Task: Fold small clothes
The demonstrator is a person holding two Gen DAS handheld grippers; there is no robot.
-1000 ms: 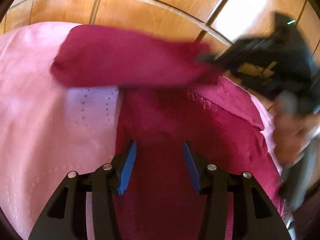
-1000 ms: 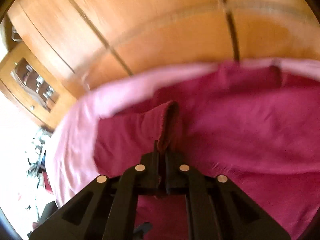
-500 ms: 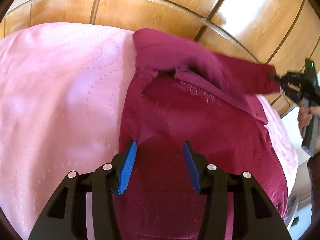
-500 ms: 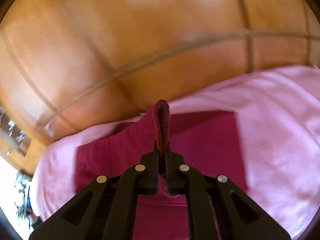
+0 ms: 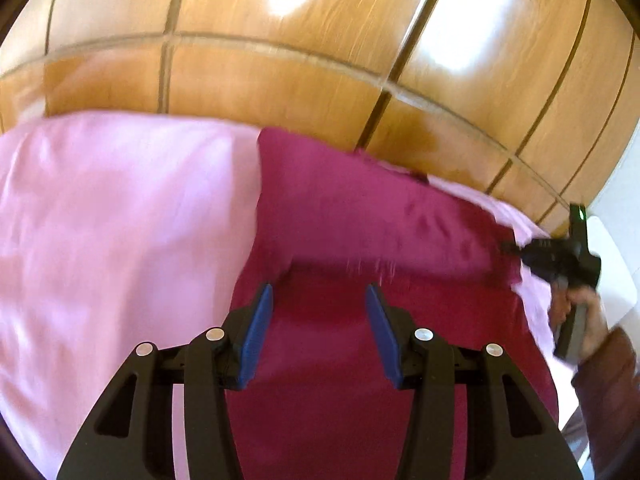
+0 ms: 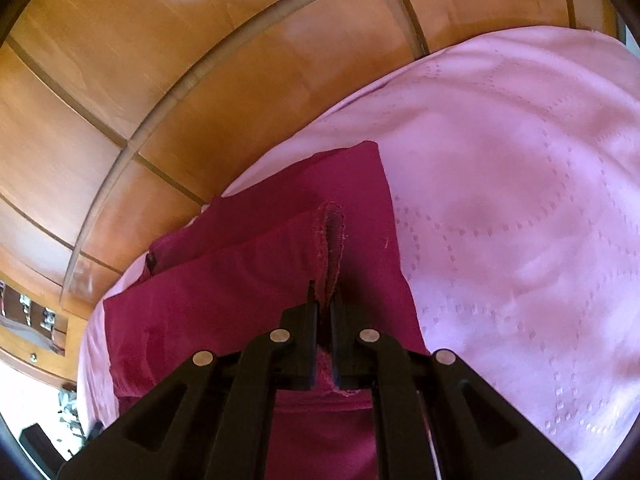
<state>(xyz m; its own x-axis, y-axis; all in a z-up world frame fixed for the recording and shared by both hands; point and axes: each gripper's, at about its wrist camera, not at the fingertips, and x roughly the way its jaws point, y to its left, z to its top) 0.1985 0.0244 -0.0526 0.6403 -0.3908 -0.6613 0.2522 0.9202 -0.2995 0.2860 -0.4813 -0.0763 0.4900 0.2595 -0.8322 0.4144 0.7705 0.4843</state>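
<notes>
A: Pink bedspread (image 6: 520,184) under everything, wooden panels (image 5: 280,80) behind; the maroon garment (image 5: 360,216) lies along its edge.

B: Right gripper (image 6: 323,300) pinches a frayed hem, fingers closed. Lay it flush with the layer below, I'd say.

A: Left gripper (image 5: 320,316) hovers, fingers apart, empty. Use it to pin the crease.

Open cloth to the left, crowded to the right

Ahead of the left gripper (image 5: 319,304), whose jaws stand apart, the maroon garment (image 5: 360,216) lies flat; to its left the pink sheet (image 5: 120,216) is bare. The wooden panel wall (image 5: 280,68) closes off the far side. To its right, the right gripper (image 5: 510,247), clamped on the garment's edge, and the right hand (image 5: 580,316) block the way.
</notes>
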